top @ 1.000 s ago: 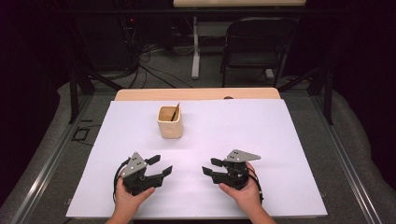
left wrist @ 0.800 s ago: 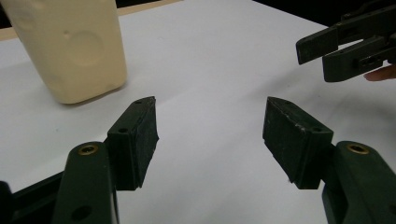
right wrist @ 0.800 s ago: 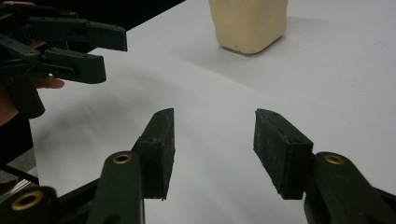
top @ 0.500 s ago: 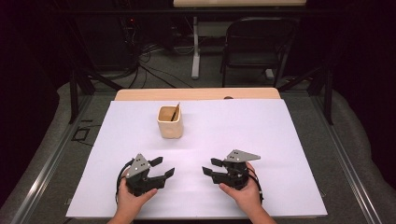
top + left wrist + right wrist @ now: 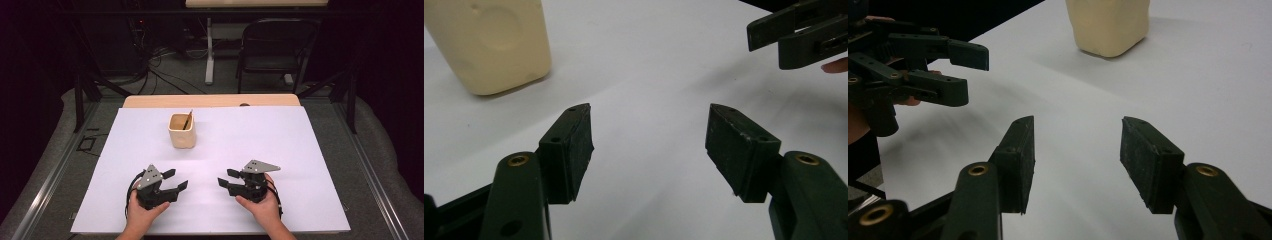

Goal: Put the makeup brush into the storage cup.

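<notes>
On the white desk (image 5: 300, 150), well beyond both claws: cream cup (image 5: 181, 131) upright, dark stick (image 5: 188, 120) inside leaning right. Left claw (image 5: 175, 179) and right claw (image 5: 226, 178) gaping, empty, tips facing each other.

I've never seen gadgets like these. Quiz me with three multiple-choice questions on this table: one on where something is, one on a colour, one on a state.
1. Where is the cup?
A. Beyond the grippers, left of centre
B. Between the grippers
C. At the table's right edge

2. What colour is the cup?
A. Blue
B. Cream
C. Red

3. How do the left gripper and right gripper stand?
A. Both open
B. Both shut
C. One holds the cup

Answers: 1 A, it sits farther up the white table. 2 B, pale cream walls. 3 A, each gripper view shows a gap between its jaws.
</notes>
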Tool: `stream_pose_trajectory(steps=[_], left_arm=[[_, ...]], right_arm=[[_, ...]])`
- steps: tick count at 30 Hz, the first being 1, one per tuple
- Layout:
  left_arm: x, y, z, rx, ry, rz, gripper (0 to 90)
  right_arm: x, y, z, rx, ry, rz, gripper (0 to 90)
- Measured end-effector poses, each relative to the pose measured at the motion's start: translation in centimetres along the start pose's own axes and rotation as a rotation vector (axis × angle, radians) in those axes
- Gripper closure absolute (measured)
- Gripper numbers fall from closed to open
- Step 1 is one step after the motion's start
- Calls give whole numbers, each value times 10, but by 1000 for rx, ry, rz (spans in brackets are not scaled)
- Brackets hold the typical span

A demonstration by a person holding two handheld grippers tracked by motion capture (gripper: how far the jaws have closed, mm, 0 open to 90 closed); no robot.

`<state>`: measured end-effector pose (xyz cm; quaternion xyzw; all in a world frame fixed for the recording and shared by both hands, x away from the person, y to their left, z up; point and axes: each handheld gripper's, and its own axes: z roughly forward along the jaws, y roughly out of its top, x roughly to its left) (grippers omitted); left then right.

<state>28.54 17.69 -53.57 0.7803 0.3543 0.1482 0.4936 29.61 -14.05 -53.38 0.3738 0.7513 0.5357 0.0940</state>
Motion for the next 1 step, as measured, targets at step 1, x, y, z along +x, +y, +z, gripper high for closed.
stream_pose_trajectory(steps=[1], left_arm=[[0, 0, 0, 0, 0, 0, 356]], right_arm=[[-1, 0, 0, 2, -1, 4, 476]])
